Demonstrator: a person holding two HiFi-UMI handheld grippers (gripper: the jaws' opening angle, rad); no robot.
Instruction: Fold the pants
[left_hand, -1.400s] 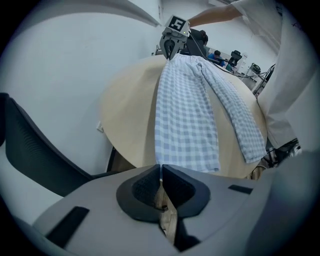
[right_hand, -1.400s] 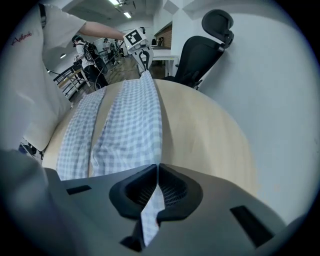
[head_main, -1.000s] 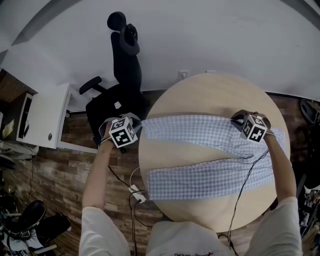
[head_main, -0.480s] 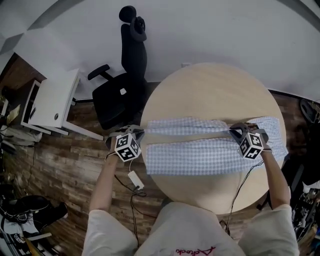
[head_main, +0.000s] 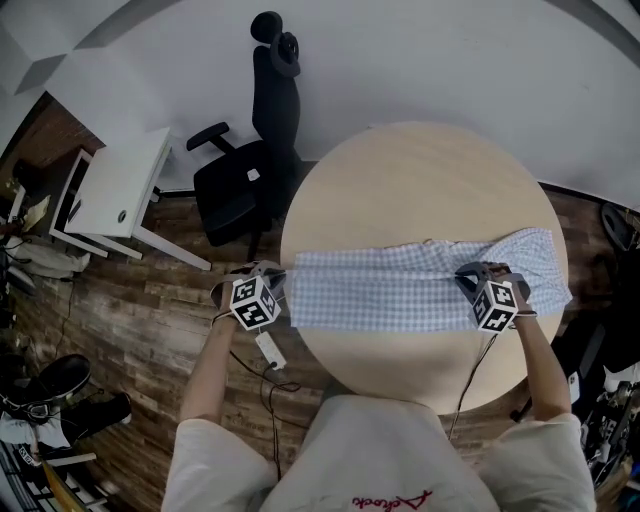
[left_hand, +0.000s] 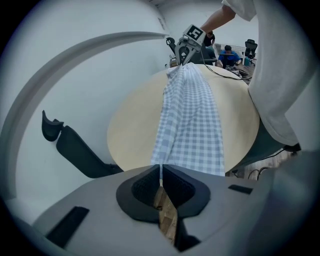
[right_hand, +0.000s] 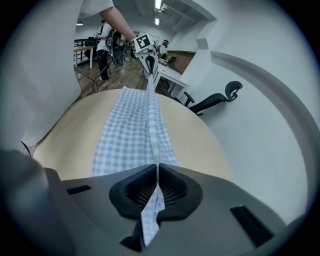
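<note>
Head view: both arms reach out, one at each end of the pants (head_main: 390, 290), a long strip across the table (head_main: 420, 180). Left gripper view: the left gripper (left_hand: 161, 175) pinches the pants' end. Right gripper view: the right gripper (right_hand: 156, 172) squeezes the cloth tight.

I stood by a round desk (head_main: 420, 180) made of light wood. Behind it was a plain white wall (head_main: 450, 60). A black office chair (head_main: 232, 198) stood beside the desk, close to the wall. A white cupboard (head_main: 115, 195) stood farther to the left. The floor (head_main: 150, 310) was dark wood planks. A white power strip (head_main: 268, 351) lay on it. Long lights (right_hand: 156, 21) shone on the ceiling.
</note>
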